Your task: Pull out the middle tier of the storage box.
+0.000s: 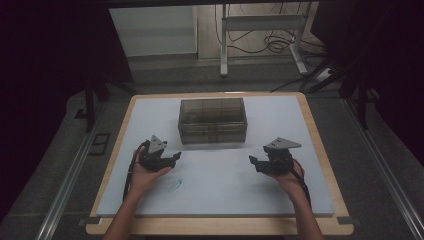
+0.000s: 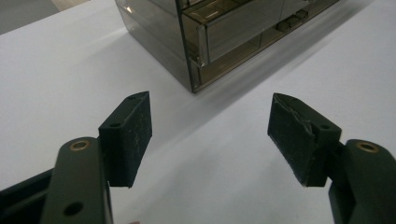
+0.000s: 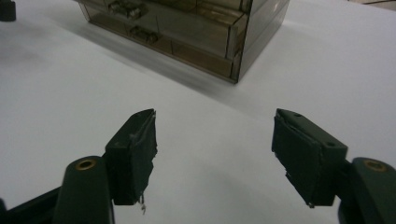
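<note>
Nearest the front edge of the tabletop (image 1: 320, 150) we see the person's forearms coming in, and between them a bare stretch of the white sheet (image 1: 225, 192), marked by one small bluish streak (image 1: 176, 186) just right of the left hand (image 1: 145, 175). We hold the left gripper (image 1: 170, 159) toward the left edge and the right gripper (image 1: 256, 162) toward the right edge, well apart from each other, with open sheet between them. Both point inward and toward the far edge. In the left gripper view we see its jaws spread, nothing between the pads (image 2: 128, 135), only white sheet below. In the right gripper view we see the same: jaws spread wide, pads (image 3: 135, 149) empty, clear surface ahead. Beyond both grippers stands the smoky clear drawer box (image 1: 212, 120), set near the middle of the far half of the tabletop, its long front turned to the front edge. We see a strip of free sheet between each gripper and the box's near lower corners; neither gripper touches it. From the left gripper view, the box's near corner (image 2: 194, 70) and stacked drawer fronts lie straight ahead; from the right gripper view its other front corner (image 3: 236, 56) does. To either side of the box the sheet runs bare out to the wooden rim, and a narrower band lies behind it at the far edge.
</note>
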